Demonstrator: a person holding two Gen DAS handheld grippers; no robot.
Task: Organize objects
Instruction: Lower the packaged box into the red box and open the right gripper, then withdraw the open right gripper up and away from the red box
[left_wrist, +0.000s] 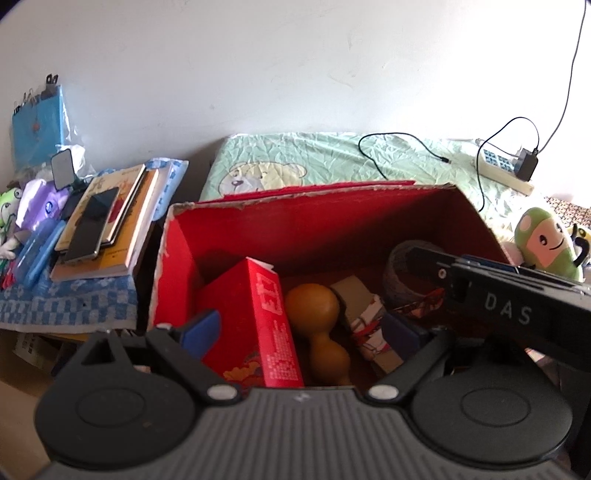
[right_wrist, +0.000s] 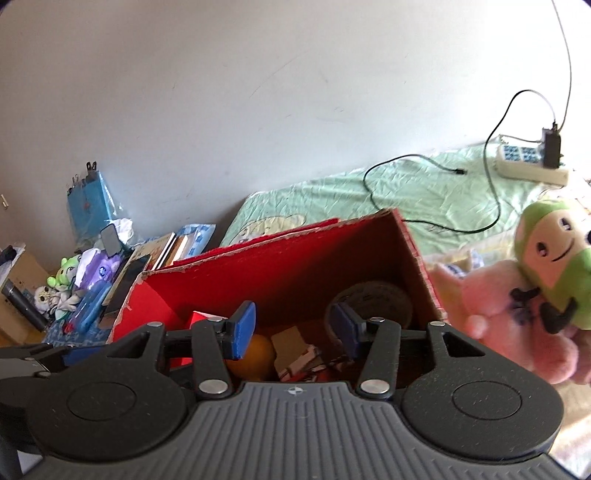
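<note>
An open red cardboard box (left_wrist: 258, 229) holds a red carton (left_wrist: 255, 317), a tan gourd (left_wrist: 317, 317), a small patterned pack (left_wrist: 365, 317) and a grey woven bowl (left_wrist: 402, 273). My left gripper (left_wrist: 299, 328) hangs open and empty over the box, its blue pads either side of the carton and gourd. My right gripper (right_wrist: 295, 325) is open and empty above the same box (right_wrist: 280, 273); its black body crosses the left wrist view (left_wrist: 517, 310). A green-and-pink plush toy (right_wrist: 546, 266) lies right of the box.
Left of the box a side table with a blue checked cloth (left_wrist: 74, 299) carries stacked books and a phone (left_wrist: 96, 225), pens and small toys. Behind lies a green bedsheet (left_wrist: 332, 162) with a black cable (left_wrist: 373, 158) and a white power strip (left_wrist: 502, 166). A white wall is behind.
</note>
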